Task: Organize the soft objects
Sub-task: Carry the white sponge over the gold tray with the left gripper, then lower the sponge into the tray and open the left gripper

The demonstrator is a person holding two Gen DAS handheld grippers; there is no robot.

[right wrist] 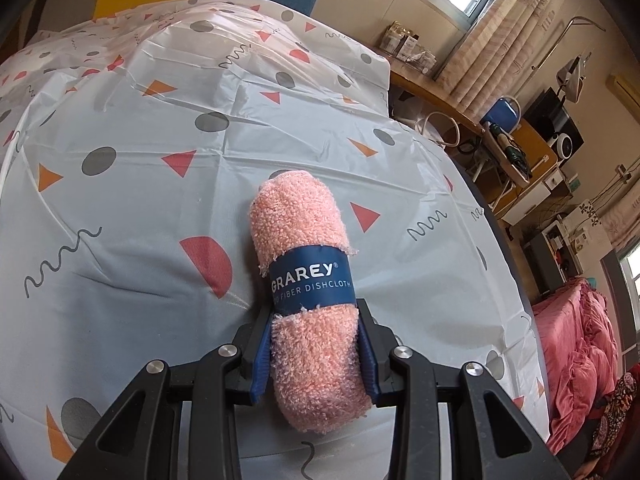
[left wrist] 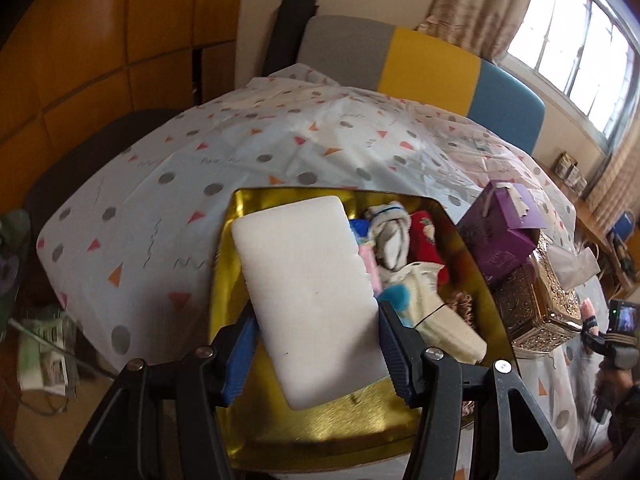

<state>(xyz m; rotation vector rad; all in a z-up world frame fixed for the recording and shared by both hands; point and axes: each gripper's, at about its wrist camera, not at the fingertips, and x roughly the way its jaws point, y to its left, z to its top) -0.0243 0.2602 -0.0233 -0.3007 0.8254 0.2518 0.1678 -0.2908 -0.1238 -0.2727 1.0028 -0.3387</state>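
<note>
The left gripper [left wrist: 316, 344] is clamped across a white sponge [left wrist: 308, 292], light and squashy, held over the gold box [left wrist: 320, 424] just ahead. The right gripper [right wrist: 316, 356] pinches a pink dishcloth roll [right wrist: 308, 288] below its band; it looks soft and compressible, so a mid-body grip suits it.

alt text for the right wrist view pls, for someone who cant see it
The right gripper clamps a rolled pink dishcloth with a navy paper band, held over a table covered in a pale cloth printed with triangles, dots and squiggles. A cluttered room with curtains and a window lies beyond.
</note>
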